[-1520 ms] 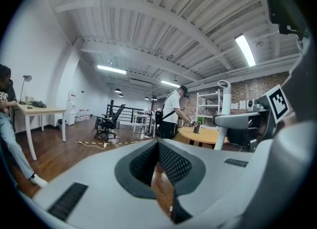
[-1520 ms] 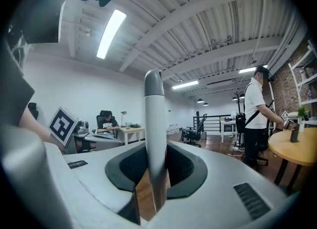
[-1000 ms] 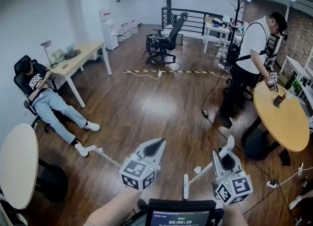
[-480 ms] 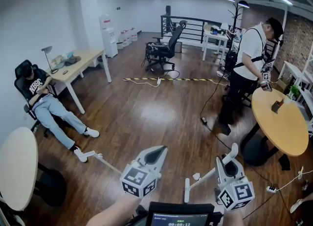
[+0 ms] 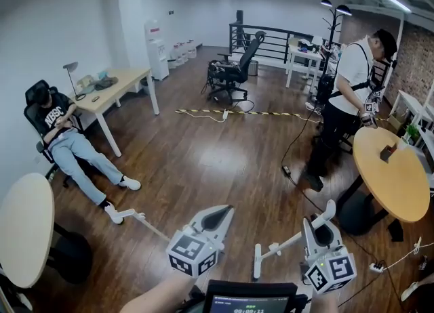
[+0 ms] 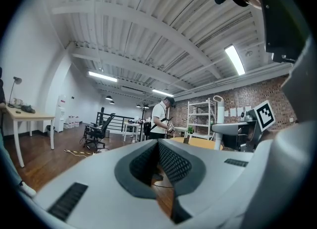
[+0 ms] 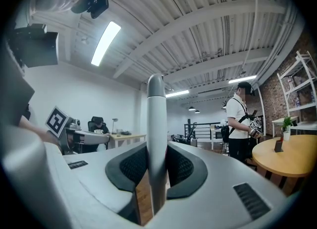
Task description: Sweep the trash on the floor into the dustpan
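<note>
Your right tool (image 5: 316, 223) is clenched on a white handle (image 5: 291, 240) that slants from it down to the near left, ending between both tools, while the left tool (image 5: 220, 213) is closed on nothing; no trash or dustpan shows on the floor (image 5: 203, 156).

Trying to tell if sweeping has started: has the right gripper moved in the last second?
No, not noticeably: in the head view the right gripper sits beside the round table's dark base, as before, shut on a pale handle.
</note>
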{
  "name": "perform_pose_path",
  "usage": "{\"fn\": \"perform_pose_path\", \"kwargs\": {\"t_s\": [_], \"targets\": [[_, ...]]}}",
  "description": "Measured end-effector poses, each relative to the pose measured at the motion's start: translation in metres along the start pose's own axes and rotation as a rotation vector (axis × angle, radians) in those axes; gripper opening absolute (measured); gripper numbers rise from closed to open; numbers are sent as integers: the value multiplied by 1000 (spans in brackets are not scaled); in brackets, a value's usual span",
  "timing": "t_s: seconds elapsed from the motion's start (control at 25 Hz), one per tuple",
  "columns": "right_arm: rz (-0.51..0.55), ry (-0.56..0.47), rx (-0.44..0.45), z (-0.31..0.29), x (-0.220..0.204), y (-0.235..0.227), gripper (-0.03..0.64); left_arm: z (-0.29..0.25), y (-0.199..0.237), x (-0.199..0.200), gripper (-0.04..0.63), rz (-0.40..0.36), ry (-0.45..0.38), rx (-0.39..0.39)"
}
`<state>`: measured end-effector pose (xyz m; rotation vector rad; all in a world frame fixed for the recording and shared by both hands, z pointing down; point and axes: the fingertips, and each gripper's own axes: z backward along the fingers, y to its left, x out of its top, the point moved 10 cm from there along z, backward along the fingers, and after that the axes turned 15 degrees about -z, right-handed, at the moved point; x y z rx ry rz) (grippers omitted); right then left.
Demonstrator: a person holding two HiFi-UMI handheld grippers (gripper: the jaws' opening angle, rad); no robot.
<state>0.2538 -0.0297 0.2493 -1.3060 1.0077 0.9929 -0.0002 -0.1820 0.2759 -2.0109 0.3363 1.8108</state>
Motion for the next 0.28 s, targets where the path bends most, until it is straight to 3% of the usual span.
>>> {"fn": "perform_pose_path", "kwargs": {"t_s": [0.28], "targets": [[1, -2, 12, 3, -1, -10, 98, -6, -9, 0, 15, 1, -8, 8]]}}
